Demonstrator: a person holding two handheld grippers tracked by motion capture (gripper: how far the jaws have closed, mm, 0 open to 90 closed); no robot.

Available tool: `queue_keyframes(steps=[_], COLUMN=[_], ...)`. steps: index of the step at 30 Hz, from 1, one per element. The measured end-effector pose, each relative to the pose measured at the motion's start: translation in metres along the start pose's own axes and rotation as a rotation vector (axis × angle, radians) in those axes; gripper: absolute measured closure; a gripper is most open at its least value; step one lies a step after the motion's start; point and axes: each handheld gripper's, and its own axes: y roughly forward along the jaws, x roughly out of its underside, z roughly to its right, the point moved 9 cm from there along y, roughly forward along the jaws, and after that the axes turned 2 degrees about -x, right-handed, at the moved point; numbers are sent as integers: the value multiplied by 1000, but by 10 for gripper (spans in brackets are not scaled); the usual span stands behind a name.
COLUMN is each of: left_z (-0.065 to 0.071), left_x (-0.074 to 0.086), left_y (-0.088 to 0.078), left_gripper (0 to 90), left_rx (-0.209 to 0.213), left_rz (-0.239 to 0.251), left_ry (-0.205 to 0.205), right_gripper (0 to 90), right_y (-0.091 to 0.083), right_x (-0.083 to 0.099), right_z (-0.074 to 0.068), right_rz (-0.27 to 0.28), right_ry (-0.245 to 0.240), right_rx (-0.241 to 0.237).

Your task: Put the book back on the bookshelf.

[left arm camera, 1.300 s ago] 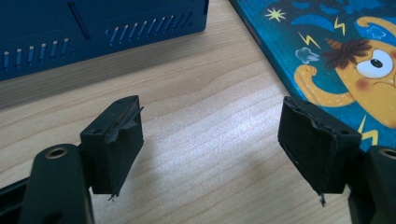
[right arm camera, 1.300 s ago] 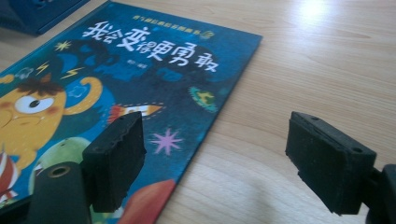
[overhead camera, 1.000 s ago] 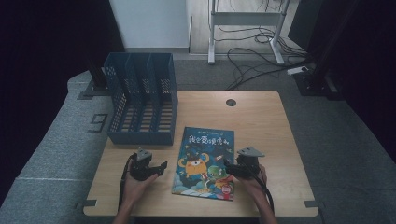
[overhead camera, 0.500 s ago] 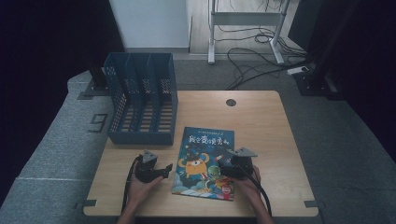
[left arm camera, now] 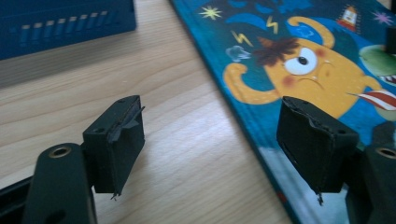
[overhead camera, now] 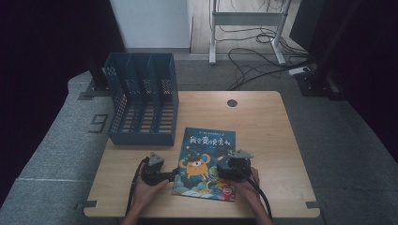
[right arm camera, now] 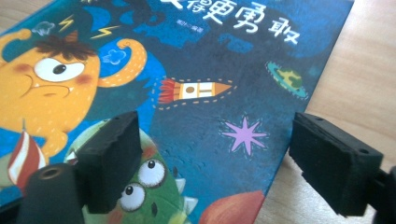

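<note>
1. The picture book [overhead camera: 205,163] is lying flat and face up on the counter [overhead camera: 263,117], near the front edge, just right of the blue file rack [overhead camera: 141,98], whose slots are standing empty.
2. The left gripper [overhead camera: 173,175] is sitting at the book's left edge. In the left gripper view its jaws are standing open and holding nothing: one pad is hanging over bare wood, the other over the cover's edge [left arm camera: 261,121].
3. The right gripper [overhead camera: 224,165] is hovering over the book's lower right corner. In the right gripper view its jaws are also standing open and empty, straddling the right edge of the cover [right arm camera: 224,116].
4. Judged step: both grippers are lining up to lift the book, probably for the rack.
5. Risk: the book is lying flush on the counter, so a closing jaw is likely to skate over the glossy cover instead of getting under it.
6. Risk: a push from one side only is likely to slide the book toward the other gripper or off the front edge.
7. Risk: pinching the cover alone is likely to let the book fall open, bending pages.
8. Risk: a thin edge grip is likely to let the book sag or twist during lifting and catch on a rack divider.
</note>
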Motion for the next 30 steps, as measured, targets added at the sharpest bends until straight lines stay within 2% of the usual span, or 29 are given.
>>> queue_keyframes(steps=[8, 21, 24, 30], left_z=[23, 45, 46, 46], left_x=[3, 4, 3, 3], left_y=[10, 19, 20, 20], left_gripper=[224, 224, 207, 210], left_rx=[44, 83, 73, 73], left_rz=[-32, -40, -42, -44], left_ry=[49, 76, 84, 73], right_gripper=[160, 166, 166, 201], right_y=[0, 0, 0, -1], right_x=[0, 1, 1, 1], right_z=[0, 1, 1, 2], right_rz=[3, 9, 10, 18], right_ry=[3, 2, 2, -3], right_rx=[-5, -6, -5, -3])
